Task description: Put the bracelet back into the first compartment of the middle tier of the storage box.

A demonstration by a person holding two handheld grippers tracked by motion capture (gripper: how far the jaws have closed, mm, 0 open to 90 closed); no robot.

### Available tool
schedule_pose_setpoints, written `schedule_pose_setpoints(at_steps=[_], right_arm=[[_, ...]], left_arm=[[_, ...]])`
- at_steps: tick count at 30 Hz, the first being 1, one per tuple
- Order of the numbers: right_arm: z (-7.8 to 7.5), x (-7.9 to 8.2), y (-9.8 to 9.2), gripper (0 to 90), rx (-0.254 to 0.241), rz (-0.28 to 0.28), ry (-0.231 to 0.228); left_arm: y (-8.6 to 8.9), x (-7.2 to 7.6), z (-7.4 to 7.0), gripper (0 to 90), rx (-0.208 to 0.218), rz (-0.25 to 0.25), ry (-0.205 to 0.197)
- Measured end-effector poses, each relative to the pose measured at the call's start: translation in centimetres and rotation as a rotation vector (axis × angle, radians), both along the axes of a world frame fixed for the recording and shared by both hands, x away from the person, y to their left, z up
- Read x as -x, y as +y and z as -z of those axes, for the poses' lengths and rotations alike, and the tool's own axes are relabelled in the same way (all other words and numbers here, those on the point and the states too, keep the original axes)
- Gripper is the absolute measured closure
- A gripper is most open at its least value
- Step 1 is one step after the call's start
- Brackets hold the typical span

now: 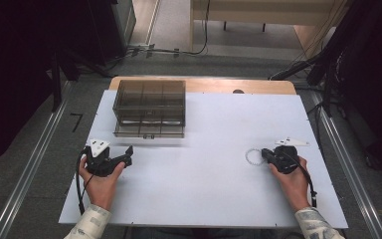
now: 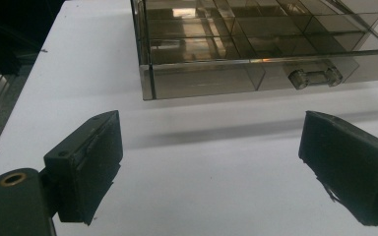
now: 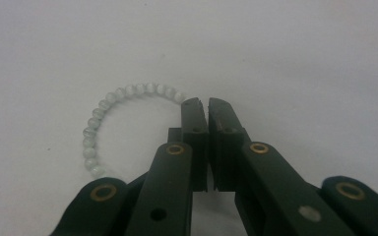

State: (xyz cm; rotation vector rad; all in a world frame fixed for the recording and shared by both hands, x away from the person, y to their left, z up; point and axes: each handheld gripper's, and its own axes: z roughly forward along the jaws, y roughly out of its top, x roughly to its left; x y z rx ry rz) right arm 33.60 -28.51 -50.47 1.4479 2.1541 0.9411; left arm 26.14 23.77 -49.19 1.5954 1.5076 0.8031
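Observation:
A white bead bracelet (image 1: 252, 156) lies in a ring on the white table at the right. In the right gripper view the bracelet (image 3: 98, 118) curves from the lower left up to the tip of the left jaw, and its right part is hidden under the jaws. My right gripper (image 3: 207, 102) is shut, with no bead visible between its jaws. A smoky clear compartment box (image 1: 149, 107) stands at the back left. The clear drawer handle (image 2: 315, 77) is on its front. My left gripper (image 2: 211, 162) is open in front of the box, short of it, with nothing between its jaws.
The white table (image 1: 204, 194) has bare surface between the two hands and along the front. Its left edge (image 2: 10, 98) drops to a metal floor rail. Dark stands and cables surround the table at the back and sides.

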Motion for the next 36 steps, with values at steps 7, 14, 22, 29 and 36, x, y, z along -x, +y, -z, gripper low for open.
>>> schedule_pose_setpoints(at_steps=[7,14,22,29,36], right_arm=[[-0.3,0.0,0.0,85.1,0.005,-0.004,-0.012],[-1.5,0.4,-0.2,85.1,-0.029,-0.004,-0.067],[-3.0,0.8,-0.4,85.1,-0.075,-0.014,-0.128],[-4.2,1.2,0.0,85.1,-0.094,-0.026,-0.163],[-4.7,1.3,0.7,85.1,-0.103,-0.046,-0.184]], left_arm=[[0.0,0.1,-0.1,10.1,-0.001,0.003,0.001],[-0.1,0.1,-0.1,10.2,-0.003,0.001,0.002],[-0.3,0.1,-0.1,10.2,-0.01,0.002,0.007],[-0.3,0.1,-0.2,10.2,-0.01,-0.007,0.005],[-0.5,0.1,-0.2,11.3,-0.01,-0.007,0.004]])
